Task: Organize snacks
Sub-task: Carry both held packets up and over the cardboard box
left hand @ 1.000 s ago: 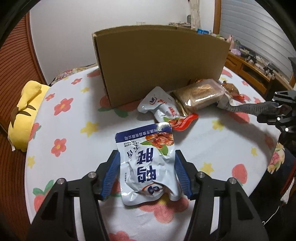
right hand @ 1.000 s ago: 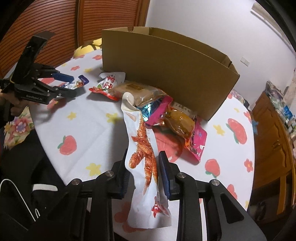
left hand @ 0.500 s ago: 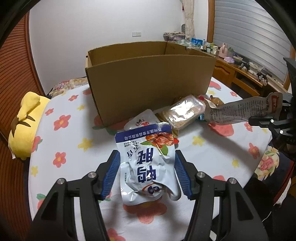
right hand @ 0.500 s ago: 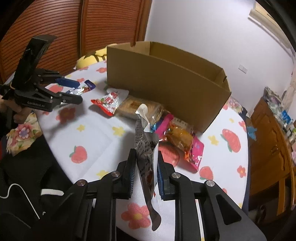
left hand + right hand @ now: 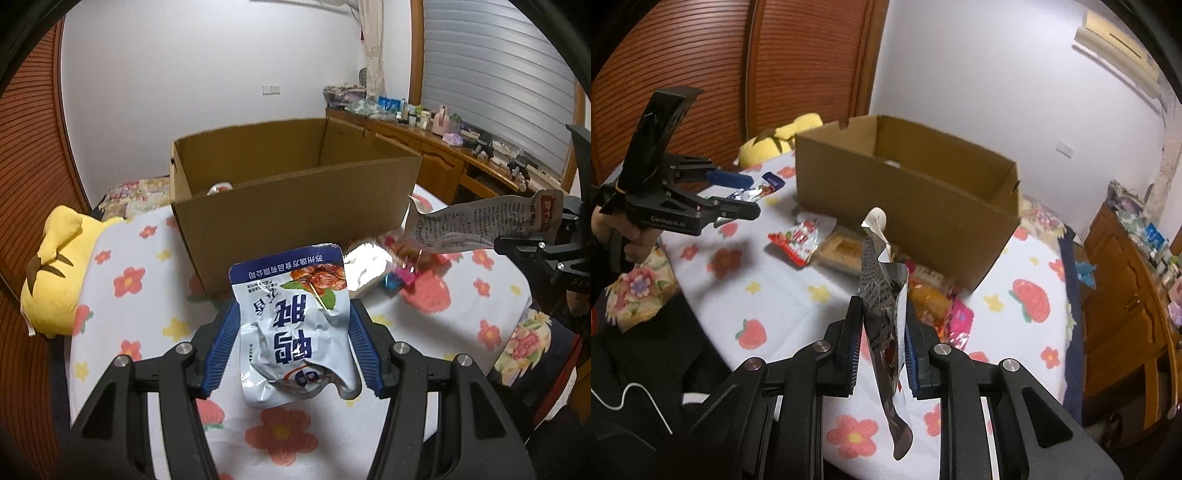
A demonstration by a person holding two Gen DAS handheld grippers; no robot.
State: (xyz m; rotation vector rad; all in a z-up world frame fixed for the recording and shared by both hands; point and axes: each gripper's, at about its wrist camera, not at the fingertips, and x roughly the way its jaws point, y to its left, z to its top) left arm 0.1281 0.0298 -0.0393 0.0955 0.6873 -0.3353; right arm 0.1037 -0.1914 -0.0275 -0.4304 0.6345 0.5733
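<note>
My left gripper (image 5: 293, 343) is shut on a blue and white snack pouch (image 5: 295, 325) and holds it in the air in front of the open cardboard box (image 5: 295, 192). My right gripper (image 5: 882, 350) is shut on a long silver pouch with printed text (image 5: 884, 317), lifted above the table; it also shows in the left wrist view (image 5: 480, 225). The left gripper also shows in the right wrist view (image 5: 738, 199). A white item (image 5: 219, 189) lies inside the box. Loose snacks lie at the box's front: a red and white pouch (image 5: 801, 240), a clear bread pack (image 5: 842, 251) and pink and orange packs (image 5: 942, 306).
The round table (image 5: 783, 306) has a white flowered cloth. A yellow plush toy (image 5: 55, 269) lies at its left edge. A wooden sideboard with small items (image 5: 461, 147) stands to the right, and a wooden slatted wall (image 5: 701, 66) is behind.
Both grippers have risen with their pouches, so the box's inside now shows. The silver pouch has turned edge-on in my right gripper.
</note>
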